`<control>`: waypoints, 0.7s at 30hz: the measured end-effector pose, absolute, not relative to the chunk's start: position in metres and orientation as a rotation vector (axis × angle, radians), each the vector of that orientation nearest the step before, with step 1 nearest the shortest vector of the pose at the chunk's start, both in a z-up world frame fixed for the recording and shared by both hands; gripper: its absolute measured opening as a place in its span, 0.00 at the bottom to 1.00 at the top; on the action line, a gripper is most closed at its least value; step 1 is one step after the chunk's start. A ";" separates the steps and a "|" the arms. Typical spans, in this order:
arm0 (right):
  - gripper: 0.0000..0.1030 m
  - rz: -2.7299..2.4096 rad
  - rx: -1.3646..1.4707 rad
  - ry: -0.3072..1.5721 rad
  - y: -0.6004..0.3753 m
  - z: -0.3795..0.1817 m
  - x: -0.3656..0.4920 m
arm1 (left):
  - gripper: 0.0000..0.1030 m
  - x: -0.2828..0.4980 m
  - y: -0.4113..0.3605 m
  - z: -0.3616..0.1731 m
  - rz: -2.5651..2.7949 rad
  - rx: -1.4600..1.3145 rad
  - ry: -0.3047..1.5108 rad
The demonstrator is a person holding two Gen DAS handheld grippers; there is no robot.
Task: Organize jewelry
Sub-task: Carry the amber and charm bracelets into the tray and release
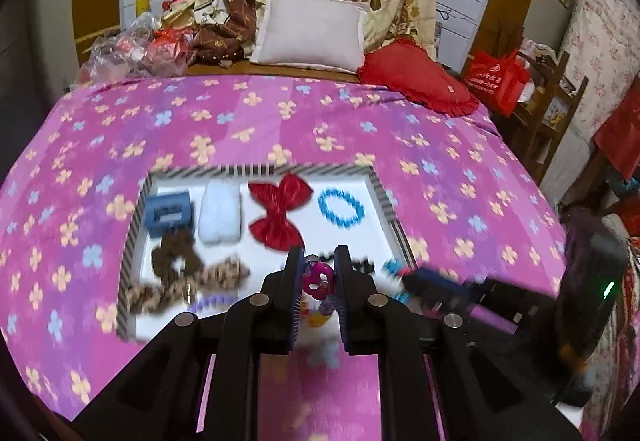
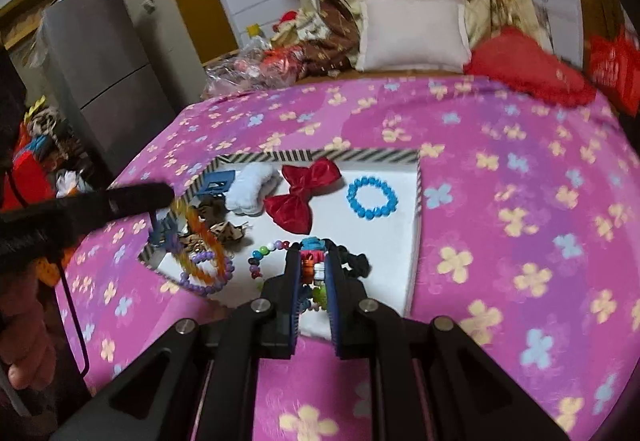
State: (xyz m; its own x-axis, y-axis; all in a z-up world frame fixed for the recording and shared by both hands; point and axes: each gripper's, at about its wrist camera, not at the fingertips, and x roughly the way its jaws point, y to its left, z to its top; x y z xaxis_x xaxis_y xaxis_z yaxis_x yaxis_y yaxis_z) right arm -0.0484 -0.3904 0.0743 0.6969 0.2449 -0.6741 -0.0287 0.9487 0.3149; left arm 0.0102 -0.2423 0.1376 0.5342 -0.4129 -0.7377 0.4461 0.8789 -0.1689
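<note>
A white tray with a striped rim (image 1: 256,171) (image 2: 360,155) lies on the pink flowered bedspread. In it are a red bow (image 1: 278,215) (image 2: 304,193), a blue bead bracelet (image 1: 341,208) (image 2: 372,197), a blue clip (image 1: 168,213), a pale blue fluffy piece (image 1: 220,215), a brown scrunchie (image 1: 176,255) and a leopard scrunchie (image 1: 188,287). My left gripper (image 1: 318,261) is shut on a pink and purple bead piece (image 1: 316,279). My right gripper (image 2: 313,255) is shut on a multicoloured bead bracelet (image 2: 272,247). The left gripper (image 2: 160,197) dangles orange and purple bead strands (image 2: 208,261) over the tray's left corner.
A white pillow (image 1: 310,31), a red cushion (image 1: 416,77) and folded quilts sit at the head of the bed. A plastic bag (image 1: 132,49) is at the back left. A grey fridge (image 2: 104,73) stands left of the bed, a wooden shelf (image 1: 548,109) right.
</note>
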 end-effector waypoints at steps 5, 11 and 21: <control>0.12 0.133 0.338 0.871 -0.396 0.035 -0.029 | 0.10 0.041 -0.274 0.124 -0.508 0.052 0.896; 0.17 0.079 0.316 0.907 -0.405 0.024 -0.038 | 0.10 0.074 -0.305 0.097 -0.538 0.018 0.941; 0.41 0.104 0.361 0.862 -0.420 0.037 -0.064 | 0.10 0.101 -0.294 0.027 -0.437 0.028 1.075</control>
